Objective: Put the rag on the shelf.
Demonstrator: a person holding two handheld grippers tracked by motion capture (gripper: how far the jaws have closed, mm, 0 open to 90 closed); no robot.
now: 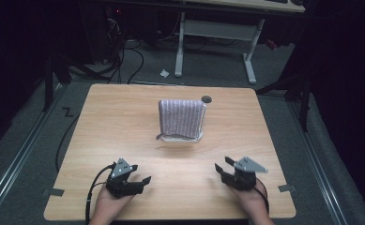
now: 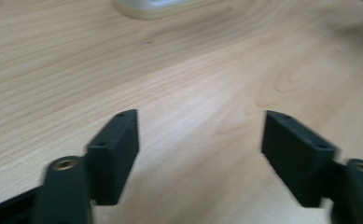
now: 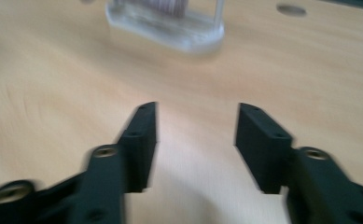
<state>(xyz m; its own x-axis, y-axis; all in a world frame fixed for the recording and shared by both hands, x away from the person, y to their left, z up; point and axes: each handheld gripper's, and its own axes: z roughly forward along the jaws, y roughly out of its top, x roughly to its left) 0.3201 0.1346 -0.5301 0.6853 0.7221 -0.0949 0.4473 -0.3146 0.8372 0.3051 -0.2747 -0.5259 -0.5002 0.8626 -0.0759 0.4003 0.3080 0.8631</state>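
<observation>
A purple-and-white striped cloth (image 1: 181,117) hangs over a clear stand (image 1: 182,138) in the middle of the wooden table (image 1: 114,122). My left gripper (image 1: 140,173) sits low near the front left edge, held in a hand, jaws apart with nothing between them. My right gripper (image 1: 222,164) is near the front right, also open and empty. In the left gripper view the left gripper (image 2: 200,116) has bare wood between its jaws, and the stand's base (image 2: 146,7) lies at the top edge. Past the right gripper (image 3: 197,107), the right gripper view shows the stand (image 3: 170,28) ahead, blurred.
A small dark round hole (image 1: 206,99) marks the tabletop just behind the cloth. Beyond the far edge stand white desk legs (image 1: 250,65), with cables (image 1: 124,61) on the grey floor. Tape tabs (image 1: 53,191) stick out at the table's front corners.
</observation>
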